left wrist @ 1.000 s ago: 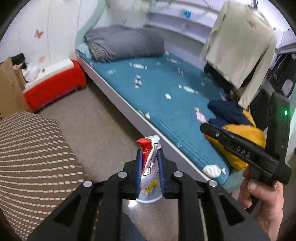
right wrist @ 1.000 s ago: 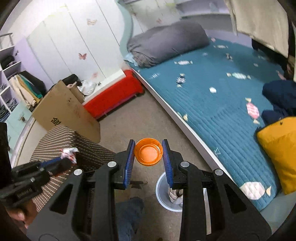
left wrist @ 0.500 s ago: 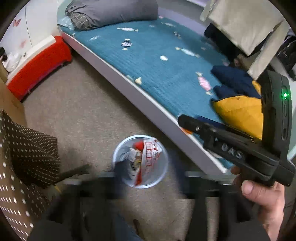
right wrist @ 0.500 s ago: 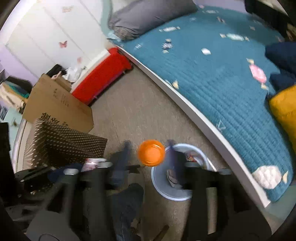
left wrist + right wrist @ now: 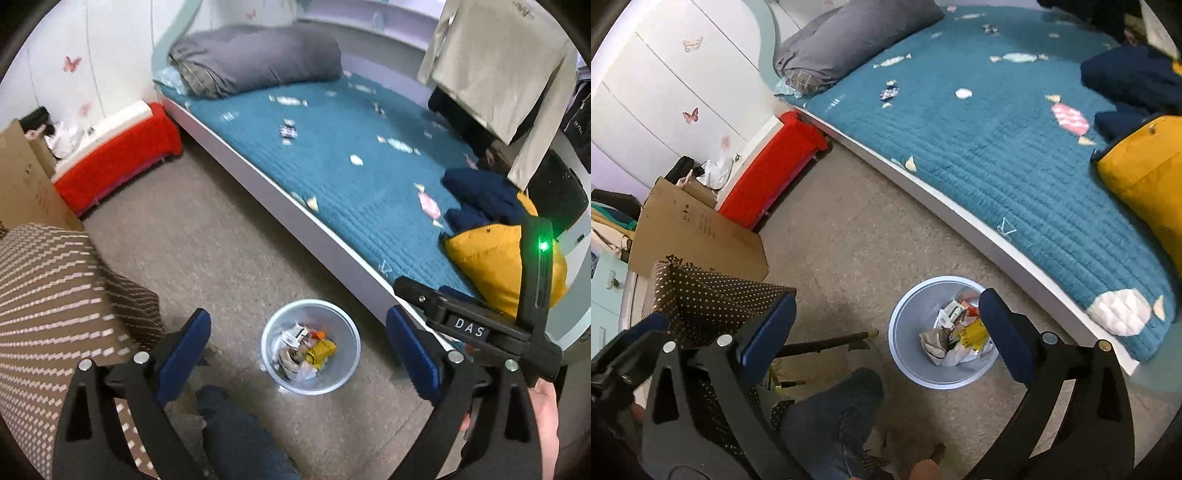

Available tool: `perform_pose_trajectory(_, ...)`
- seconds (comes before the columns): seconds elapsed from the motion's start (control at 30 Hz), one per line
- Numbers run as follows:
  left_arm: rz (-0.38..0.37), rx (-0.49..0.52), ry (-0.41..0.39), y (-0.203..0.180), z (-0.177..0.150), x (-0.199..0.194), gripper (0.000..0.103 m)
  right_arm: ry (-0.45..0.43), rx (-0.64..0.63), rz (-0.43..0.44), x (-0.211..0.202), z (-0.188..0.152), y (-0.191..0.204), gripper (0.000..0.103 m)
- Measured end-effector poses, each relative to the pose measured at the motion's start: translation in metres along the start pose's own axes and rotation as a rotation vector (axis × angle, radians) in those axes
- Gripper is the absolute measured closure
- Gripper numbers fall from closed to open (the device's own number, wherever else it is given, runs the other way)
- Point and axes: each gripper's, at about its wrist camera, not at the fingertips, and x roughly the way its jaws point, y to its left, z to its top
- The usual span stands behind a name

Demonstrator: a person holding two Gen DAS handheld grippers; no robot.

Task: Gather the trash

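Hiding part of the pale blue round plastic wastebasket [image 5: 908, 325], the right claw [image 5: 886, 325] is opening, nothing between its jaws. Left claw [image 5: 299, 343] likewise opening, empty. Crumpled wrappers [image 5: 303, 350] lie inside, individually indistinct, beside the bed [image 5: 332, 236].

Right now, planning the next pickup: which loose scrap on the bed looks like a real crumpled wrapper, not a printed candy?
The dark blue-and-white crumpled wrapper mid-bed, below the grey duvet. It is bunched and dark; the surrounding pale candies look flat, printed on the teal quilt.
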Motion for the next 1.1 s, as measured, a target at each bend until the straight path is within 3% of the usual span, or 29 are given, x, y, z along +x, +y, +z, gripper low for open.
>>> perform_pose_trajectory(0.3, 0.082, 0.008, -0.206, 0.001, -0.033, -0.096, 0.008, -0.073, -0.101, 0.017, -0.064, -0.021, 0.045, 0.006)
perform_pose_trajectory(0.5, 0.187, -0.008, -0.413, 0.005, -0.073, -0.169, 0.008, -0.154, -0.208, 0.041, -0.123, -0.043, 0.088, 0.006)
perform_pose_trajectory(0.8, 0.387, -0.166, -0.543, 0.032, -0.135, -0.262, 0.008, -0.303, -0.397, 0.116, -0.216, -0.094, 0.167, 0.006)
perform_pose_trajectory(1.1, 0.472, -0.284, -0.668, 0.04, -0.195, -0.339, 0.005, -0.45, -0.577, 0.216, -0.295, -0.154, 0.219, 0.006)
